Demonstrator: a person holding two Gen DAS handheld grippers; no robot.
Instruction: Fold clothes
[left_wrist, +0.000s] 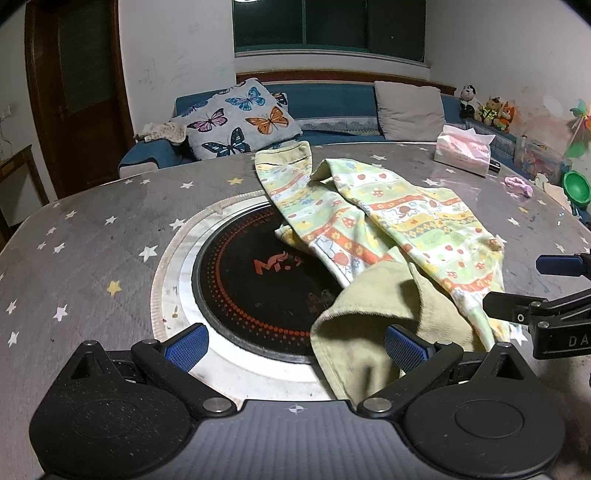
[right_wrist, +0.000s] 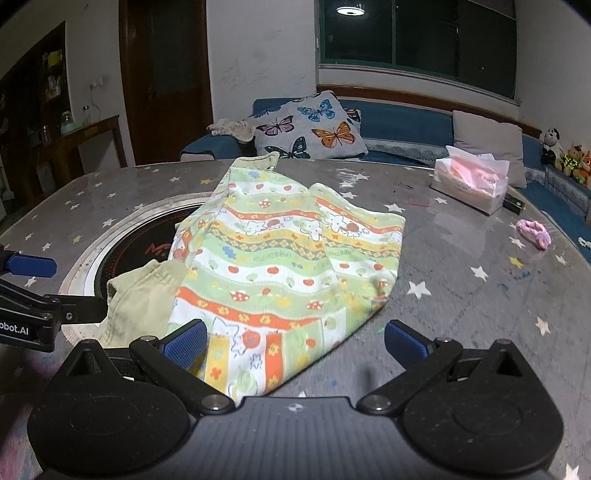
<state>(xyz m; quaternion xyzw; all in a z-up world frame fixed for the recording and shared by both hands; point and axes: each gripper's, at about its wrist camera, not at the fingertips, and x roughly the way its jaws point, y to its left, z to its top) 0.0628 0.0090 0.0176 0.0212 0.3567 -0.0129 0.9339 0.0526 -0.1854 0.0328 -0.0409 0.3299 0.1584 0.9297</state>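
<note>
A small child's garment (left_wrist: 388, 218) (right_wrist: 280, 258), green, yellow and orange with cartoon stripes, lies crumpled on the star-patterned table, partly over the round black cooktop (left_wrist: 255, 284). Its plain olive waistband end (left_wrist: 369, 325) (right_wrist: 144, 295) is turned up at the near side. My left gripper (left_wrist: 295, 347) is open, low over the table, the olive hem lying between its blue pads without being pinched. My right gripper (right_wrist: 295, 343) is open too, hovering over the garment's near printed edge. Each gripper shows at the side of the other's view: the right gripper (left_wrist: 554, 288), the left gripper (right_wrist: 29, 291).
A tissue box (left_wrist: 465, 153) (right_wrist: 471, 184) stands at the table's (left_wrist: 92, 240) far right, with a pink hair tie (right_wrist: 533, 232) nearer. Behind the table runs a blue sofa with a butterfly cushion (left_wrist: 240, 118), a grey cushion and plush toys. A dark door stands at left.
</note>
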